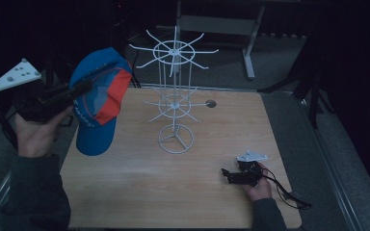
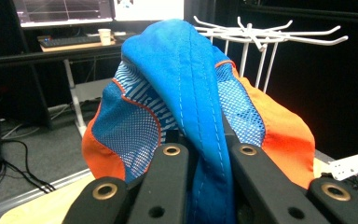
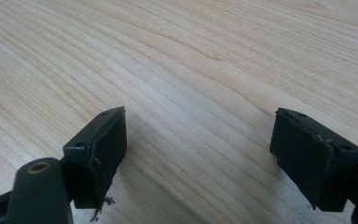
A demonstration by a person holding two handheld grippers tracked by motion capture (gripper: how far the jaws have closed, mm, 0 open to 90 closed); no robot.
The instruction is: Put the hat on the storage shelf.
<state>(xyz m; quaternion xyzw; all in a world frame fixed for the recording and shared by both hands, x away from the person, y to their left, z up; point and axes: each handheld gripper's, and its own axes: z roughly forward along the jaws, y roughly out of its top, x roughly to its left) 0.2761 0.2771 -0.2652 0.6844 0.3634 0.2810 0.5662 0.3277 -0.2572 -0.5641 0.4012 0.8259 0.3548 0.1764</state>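
Jaws of the left gripper [image 2: 209,154]: drawn in tight on a fold of the blue fabric baseball cap with orange and mesh side panels [image 2: 186,88], the cloth bunched between the two black bars so that the crown stands up ahead of them. Grip taken on the crown rather than the brim, by the look of it so that the cap hangs free and open below, ready to be dropped over a hook. Cap [image 1: 99,103], high view: held up in the air off the left edge of the pale wooden tabletop [image 1: 139,187], brim hanging downward, touching nothing but the gripper. Left gripper [image 1: 79,89], same view: carried in a raised hand, pointing toward the stand. White wire display stand with two tiers of radiating hooks and a ring base [image 1: 175,96]: upright near the middle of the tabletop's far half, just beside the cap, hooks bare; its upper tier [image 2: 261,35] shows close behind the cap in the left gripper view. Judged purpose: cap to be hung on one of these hooks. Jaws of the right gripper [image 3: 198,154]: wide apart, nothing between them, bare wood grain beneath. Right gripper [image 1: 229,175], high view: resting low on the near right of the tabletop, well apart from cap and stand, apparently parked while the left does the work.
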